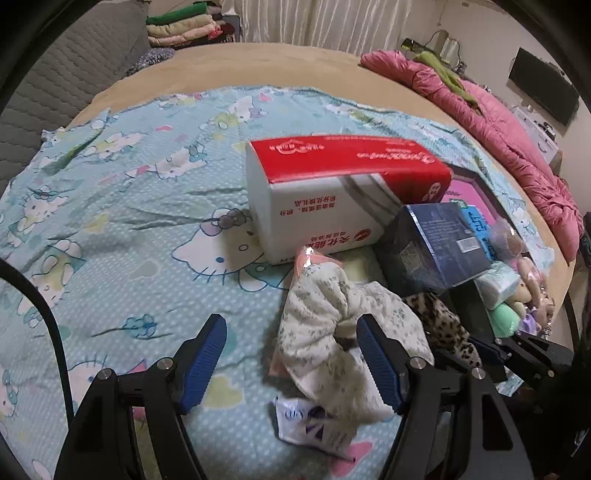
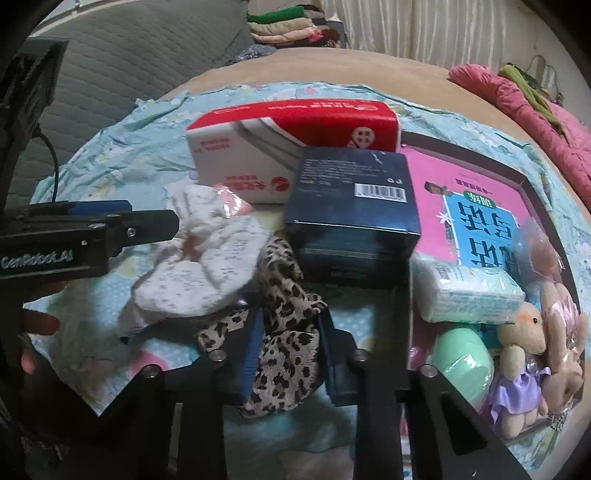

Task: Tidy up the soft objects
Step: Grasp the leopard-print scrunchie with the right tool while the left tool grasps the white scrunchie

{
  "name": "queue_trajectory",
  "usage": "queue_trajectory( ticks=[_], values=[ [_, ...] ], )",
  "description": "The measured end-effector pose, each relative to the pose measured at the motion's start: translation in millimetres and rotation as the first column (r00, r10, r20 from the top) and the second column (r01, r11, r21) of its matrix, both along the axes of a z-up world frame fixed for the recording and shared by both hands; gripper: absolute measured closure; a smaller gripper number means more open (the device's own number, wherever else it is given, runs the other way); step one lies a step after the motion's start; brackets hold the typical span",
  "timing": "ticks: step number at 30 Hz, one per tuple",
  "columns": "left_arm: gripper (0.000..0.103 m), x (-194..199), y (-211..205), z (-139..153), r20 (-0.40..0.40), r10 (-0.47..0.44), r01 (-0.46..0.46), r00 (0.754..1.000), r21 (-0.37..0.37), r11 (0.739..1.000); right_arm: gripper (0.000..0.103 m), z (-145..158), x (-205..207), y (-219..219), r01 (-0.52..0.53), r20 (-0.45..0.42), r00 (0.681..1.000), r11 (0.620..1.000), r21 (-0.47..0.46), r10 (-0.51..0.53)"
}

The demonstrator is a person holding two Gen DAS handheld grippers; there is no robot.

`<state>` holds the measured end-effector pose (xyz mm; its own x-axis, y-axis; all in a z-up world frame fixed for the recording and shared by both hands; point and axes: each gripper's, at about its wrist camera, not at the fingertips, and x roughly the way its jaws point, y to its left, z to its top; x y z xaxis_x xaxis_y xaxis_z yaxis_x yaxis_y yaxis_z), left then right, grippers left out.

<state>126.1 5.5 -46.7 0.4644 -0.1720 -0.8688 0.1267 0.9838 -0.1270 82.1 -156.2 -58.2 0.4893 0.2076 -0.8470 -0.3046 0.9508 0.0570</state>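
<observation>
On the bed, over a cartoon-print sheet [image 1: 122, 206], soft things lie heaped in front of a red-and-white carton [image 1: 332, 192] and a dark blue box [image 1: 432, 243]; the left claw [image 1: 291, 358] stands wide, its blue pads apart, with a crumpled white floral cloth [image 1: 325, 325] lying between and just past them, the right-hand pad touching the cloth's edge; nothing is pinched; a small white packet [image 1: 314, 424] lies on the sheet below the cloth; seen from the right wrist, the right claw [image 2: 291, 350] is closed narrow on a leopard-print cloth [image 2: 284, 332], which bunches between its pads and spills over both sides; the white cloth [image 2: 199, 266] sits just left of the leopard one, touching it, and the left claw [image 2: 155, 221] reaches in from the left beside it; right of the blue box [image 2: 351, 206] a tray with a pink base [image 2: 476, 173] holds a tissue pack [image 2: 469, 291], a green ball [image 2: 465, 365] and a plush doll in a purple dress [image 2: 517, 373]; a pink quilt [image 1: 509, 129] lies along the bed's far edge; folded clothes [image 1: 181, 22] are stacked beyond the bed.
</observation>
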Motion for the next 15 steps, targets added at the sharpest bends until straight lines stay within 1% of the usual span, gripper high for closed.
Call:
queue_trajectory(
  ticks=[3, 5, 7, 9, 10, 11, 12, 14, 15],
  values=[
    [0.031, 7.3, -1.4, -8.0, -0.017, 0.001, -0.001, 1.0, 0.011, 1.0, 0.082, -2.1, 3.9, -7.3, 0.016, -0.014, 1.0, 1.0, 0.016, -0.016],
    [0.031, 9.6, -2.0, -10.6, -0.018, -0.007, 0.007, 1.0, 0.003, 1.0, 0.083, -3.7, 6.9, -9.9, 0.022, -0.016, 1.0, 0.999, 0.023, -0.022],
    [0.039, 11.8, -1.7, -12.3, -0.022, -0.012, 0.011, 1.0, -0.023, 1.0, 0.083, -5.2, 8.6, -9.4, 0.019, -0.017, 1.0, 1.0, 0.021, -0.019],
    [0.052, 13.7, -1.2, -13.5, -0.027, -0.01, 0.009, 1.0, -0.041, 0.999, 0.083, -6.2, 9.3, -8.0, 0.008, -0.015, 1.0, 1.0, 0.022, -0.008],
    [0.057, 14.5, -1.5, -14.1, -0.029, -0.017, 0.015, 0.999, -0.049, 0.999, 0.083, -6.7, 9.5, -7.0, 0.003, -0.013, 1.0, 1.0, 0.021, -0.002],
    [0.067, 14.9, -3.0, -14.2, -0.029, -0.023, 0.022, 0.999, -0.044, 0.999, 0.083, -7.2, 9.4, -6.3, 0.0, -0.012, 1.0, 1.0, 0.02, 0.0],
    [0.075, 15.5, -4.0, -14.1, -0.028, -0.028, 0.027, 0.999, -0.036, 0.999, 0.083, -7.4, 9.5, -6.3, -0.003, -0.012, 1.0, 1.0, 0.023, 0.003],
    [0.08, 15.6, -6.2, -12.4, -0.021, -0.04, 0.039, 0.999, -0.024, 0.999, 0.083, -7.3, 9.5, -6.7, -0.004, -0.01, 1.0, 1.0, 0.028, 0.004],
    [0.085, 14.7, -6.3, -11.0, -0.015, -0.044, 0.043, 0.999, -0.025, 0.999, 0.083, -6.9, 9.5, -6.7, -0.006, -0.009, 1.0, 0.999, 0.032, 0.006]
  ],
)
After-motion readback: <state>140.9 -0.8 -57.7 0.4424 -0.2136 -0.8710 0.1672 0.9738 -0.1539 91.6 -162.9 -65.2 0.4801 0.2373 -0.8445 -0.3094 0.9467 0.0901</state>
